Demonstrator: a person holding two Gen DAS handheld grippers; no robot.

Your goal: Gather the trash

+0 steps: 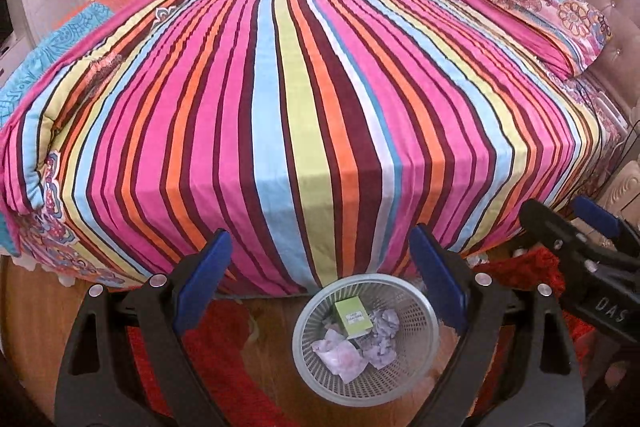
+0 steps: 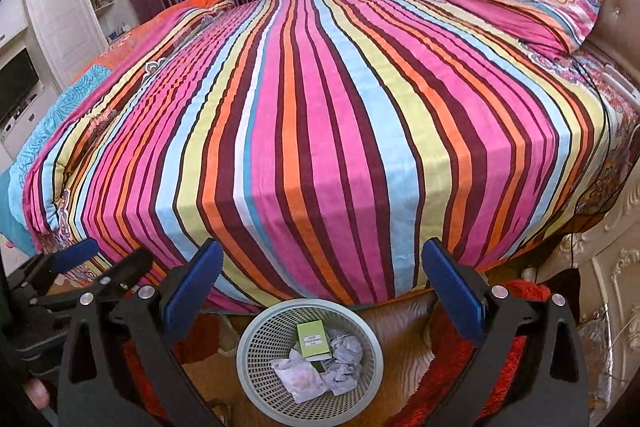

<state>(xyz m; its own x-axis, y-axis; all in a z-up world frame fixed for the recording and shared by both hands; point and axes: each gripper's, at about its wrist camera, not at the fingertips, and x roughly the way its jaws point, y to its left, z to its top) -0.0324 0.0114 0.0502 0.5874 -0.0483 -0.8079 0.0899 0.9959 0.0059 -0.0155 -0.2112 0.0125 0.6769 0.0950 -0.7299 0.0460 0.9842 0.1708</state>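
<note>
waste basket [image 1: 366, 339] on floor at foot of striped bed [image 1: 304, 115]: holds green box [image 1: 352, 318] and crumpled papers [image 1: 385, 337]. left gripper [image 1: 320, 285] and right gripper [image 2: 320, 293] above basket, jaws apart, empty. collection looks done; next, scan bed for strays.

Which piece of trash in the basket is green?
The small green box, lying atop the basket; the crumpled paper and flat wrapper beside it are pale.
</note>
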